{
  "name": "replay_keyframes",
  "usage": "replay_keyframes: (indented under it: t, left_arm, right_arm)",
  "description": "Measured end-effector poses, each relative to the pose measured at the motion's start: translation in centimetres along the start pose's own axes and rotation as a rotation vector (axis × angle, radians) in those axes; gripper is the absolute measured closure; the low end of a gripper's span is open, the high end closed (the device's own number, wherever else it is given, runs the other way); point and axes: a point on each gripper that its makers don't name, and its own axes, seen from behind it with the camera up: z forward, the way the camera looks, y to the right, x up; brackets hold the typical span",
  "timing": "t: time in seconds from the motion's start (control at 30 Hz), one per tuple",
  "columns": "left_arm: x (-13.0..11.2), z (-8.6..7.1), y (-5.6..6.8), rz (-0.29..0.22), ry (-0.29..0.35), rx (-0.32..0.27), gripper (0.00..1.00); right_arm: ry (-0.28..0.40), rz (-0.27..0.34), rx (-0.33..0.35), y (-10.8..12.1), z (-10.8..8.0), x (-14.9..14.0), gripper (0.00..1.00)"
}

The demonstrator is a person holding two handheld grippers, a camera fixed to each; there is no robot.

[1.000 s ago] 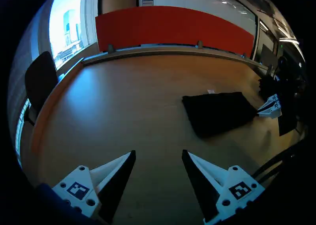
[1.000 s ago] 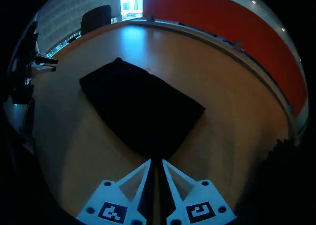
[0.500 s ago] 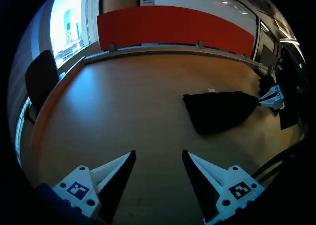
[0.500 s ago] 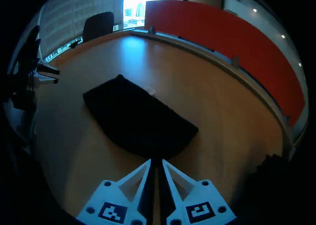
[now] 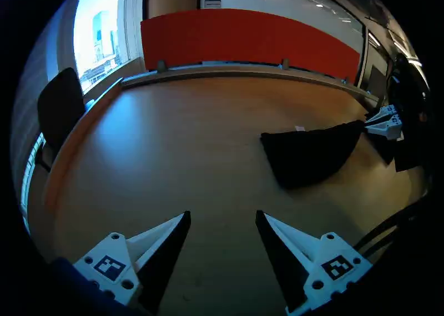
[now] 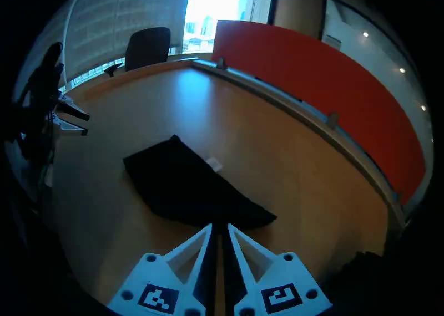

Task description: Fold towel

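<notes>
Towel (image 6: 177,185) — black, spread on the wooden table (image 6: 266,133) — runs with its near edge right into the tips of the right gripper (image 6: 220,230), whose fingers are pressed together on the cloth. In the left gripper view that pinched corner stands raised off the tabletop at the far right, and the rest of the towel slopes down from it onto the wood. The left gripper (image 5: 222,222) has its fingers spread apart over bare table, well apart from the towel, with nothing between them. A small white tag (image 6: 213,163) sits at the towel's far edge. A red partition (image 5: 250,39) lines the table's back — a dark chair (image 5: 58,108) stands at its side.
</notes>
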Motion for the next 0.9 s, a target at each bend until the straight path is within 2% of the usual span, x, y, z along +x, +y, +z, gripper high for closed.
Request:
replay_keyframes:
  t: [0.47,0.9]
  left_arm:
    - [-0.1,-0.4,-0.7,-0.023,0.007,0.011,0.13]
    - [-0.3,-0.4,-0.4,-0.041,0.012,0.006,0.14]
  right_arm:
    - [0.032,-0.046,0.037,-0.6,1.1,3.9,0.95]
    - [0.073,-0.112,0.106,-3.1,2.8,8.8,0.95]
